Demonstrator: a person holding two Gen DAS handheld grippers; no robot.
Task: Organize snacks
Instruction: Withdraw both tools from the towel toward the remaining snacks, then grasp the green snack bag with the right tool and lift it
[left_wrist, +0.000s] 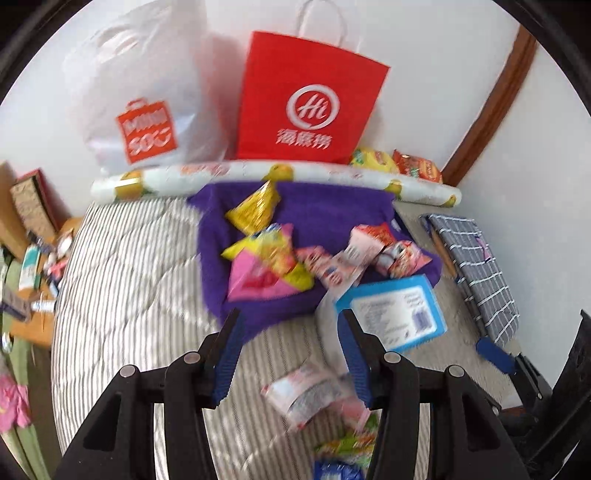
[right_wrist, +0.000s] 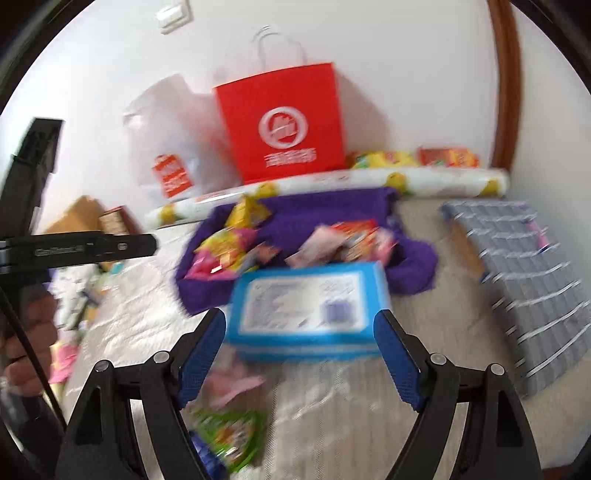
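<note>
Both views are motion-blurred. The left claw (left_wrist: 291, 325) is spread apart and holds nothing; it hangs over the striped bed (left_wrist: 129, 277), with its fingertips at the near edge of the purple cloth (left_wrist: 258, 317). The right claw (right_wrist: 299, 325) is also spread apart with nothing gripped; the blue box (right_wrist: 308, 308) lies between and just beyond its fingertips, and contact cannot be confirmed. In the left view the blue box (left_wrist: 393, 310) lies at 2 o'clock from the left claw, at the right edge of the purple cloth. The snack packets (left_wrist: 269, 254) are heaped on the purple cloth at 12 o'clock: yellow and pink ones to the left, red and white ones to the right. One pink-and-white packet (left_wrist: 306, 395) lies on the bed just below the left claw, with a green packet (left_wrist: 347, 446) at 6 o'clock from it. At the far edge of the bed, a patterned roll (left_wrist: 273, 177) lies crosswise; behind it a red paper bag (left_wrist: 306, 99) and a white plastic bag (left_wrist: 147, 110) stand against the wall. A grey striped cloth (left_wrist: 476, 269) lies at 3 o'clock.
</note>
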